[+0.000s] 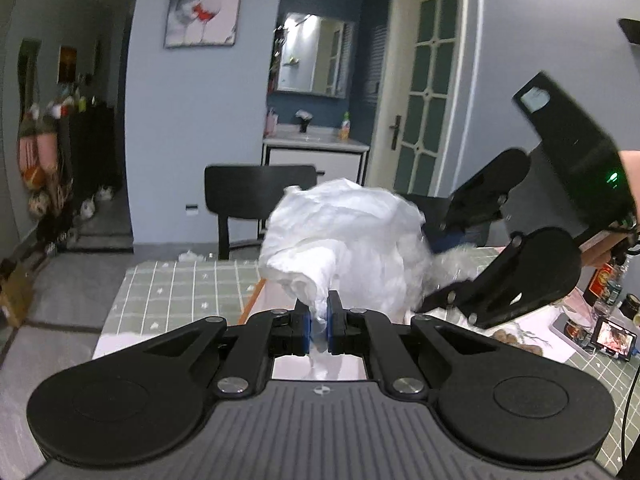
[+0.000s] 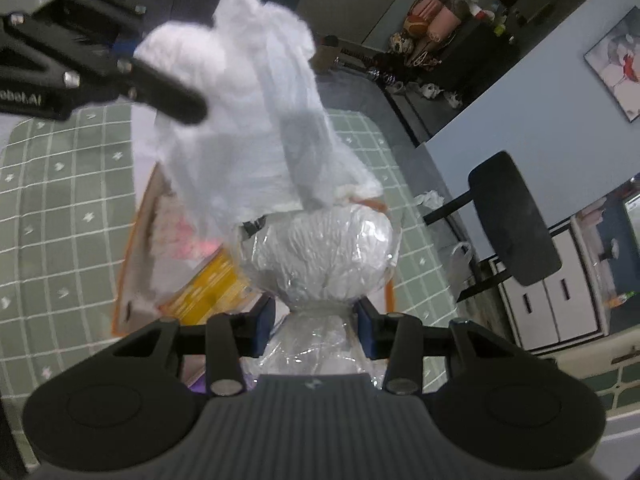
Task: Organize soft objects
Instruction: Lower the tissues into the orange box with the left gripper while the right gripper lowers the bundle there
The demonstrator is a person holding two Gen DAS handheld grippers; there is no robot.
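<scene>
My left gripper (image 1: 318, 326) is shut on a fold of a crumpled white plastic bag (image 1: 344, 240) and holds it up above the table; the bag also shows in the right wrist view (image 2: 248, 120). My right gripper (image 2: 316, 316) is shut on the neck of a clear plastic bag stuffed with white fluffy filling (image 2: 324, 256). That stuffed bag sits just under the white bag. In the left wrist view the right gripper's body (image 1: 520, 240) reaches in from the right, its tips hidden behind the white bag.
A table with a green checked cloth (image 2: 60, 208) lies below. An open cardboard box (image 2: 136, 264) holds a yellow packet (image 2: 208, 284). A black chair (image 1: 256, 196) stands at the table's far side. Bottles and a small screen (image 1: 612, 336) sit at the right.
</scene>
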